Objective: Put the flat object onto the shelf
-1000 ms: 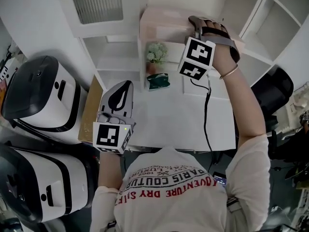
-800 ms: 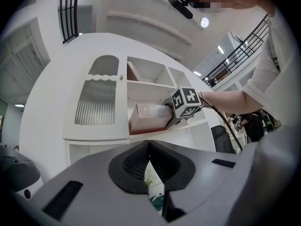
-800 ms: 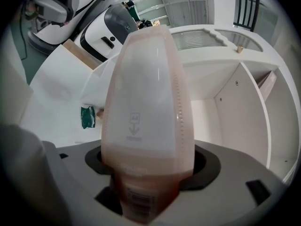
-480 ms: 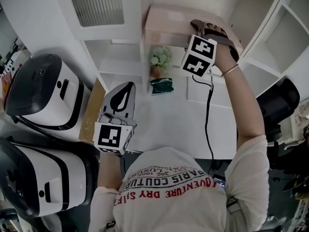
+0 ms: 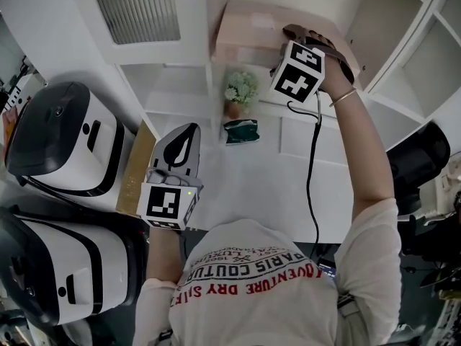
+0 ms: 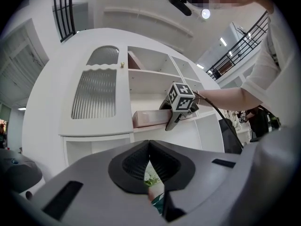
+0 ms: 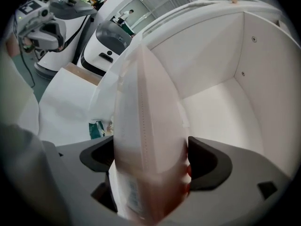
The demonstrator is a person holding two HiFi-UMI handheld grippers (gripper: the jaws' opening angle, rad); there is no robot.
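The flat object is a pale pink box (image 5: pixel 251 29) lying on a board of the white shelf (image 5: pixel 173 101), one end sticking out toward me. My right gripper (image 5: pixel 306 40) is at that end, its jaws opening. In the right gripper view the box (image 7: pixel 146 121) stands between the pads, with a gap at the left pad, and reaches into the shelf compartment (image 7: pixel 221 112). My left gripper (image 5: pixel 180 144) hangs low on the left over the table edge, shut and empty. The left gripper view shows its own shut jaws in front, with the box (image 6: pixel 149 118) on the shelf farther off.
A small potted plant (image 5: pixel 240 91) and a green packet (image 5: pixel 240 130) sit at the back of the white table (image 5: pixel 274 186). Two white-and-black machines (image 5: pixel 61 135) (image 5: pixel 57 280) stand at left beside a cardboard sheet (image 5: pixel 137 168). A black cable (image 5: pixel 311 171) trails from the right gripper.
The right gripper and the box have shifted a little up and deeper toward the shelf. The left gripper has stayed in place.
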